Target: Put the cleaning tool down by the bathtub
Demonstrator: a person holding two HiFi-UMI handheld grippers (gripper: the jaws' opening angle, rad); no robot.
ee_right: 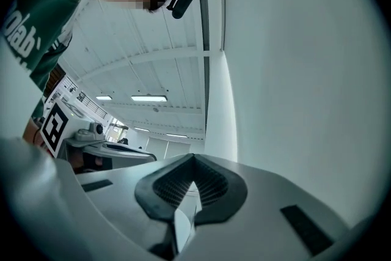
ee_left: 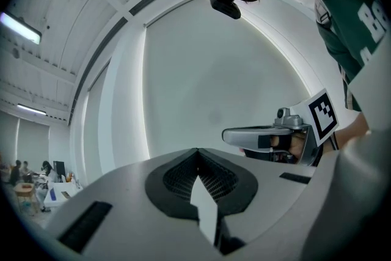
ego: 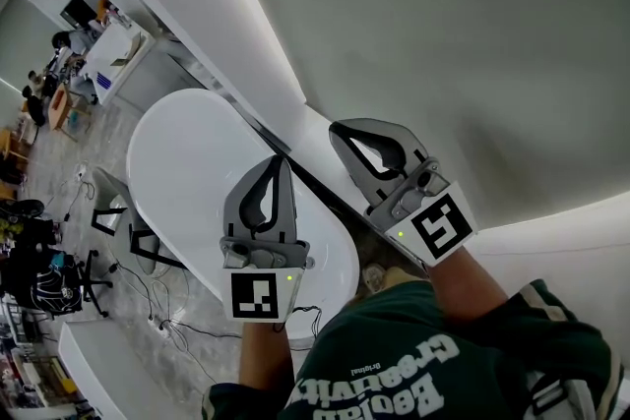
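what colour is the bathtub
White, glossy and plain: the bathtub shows best in the head view.

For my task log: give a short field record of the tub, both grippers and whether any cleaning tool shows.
left: grey two-jaw left gripper, jaws together, nothing between
right: grey two-jaw right gripper, jaws together, nothing between
tub: white oval bathtub, behind the left gripper in head view
tool: no cleaning tool in any view
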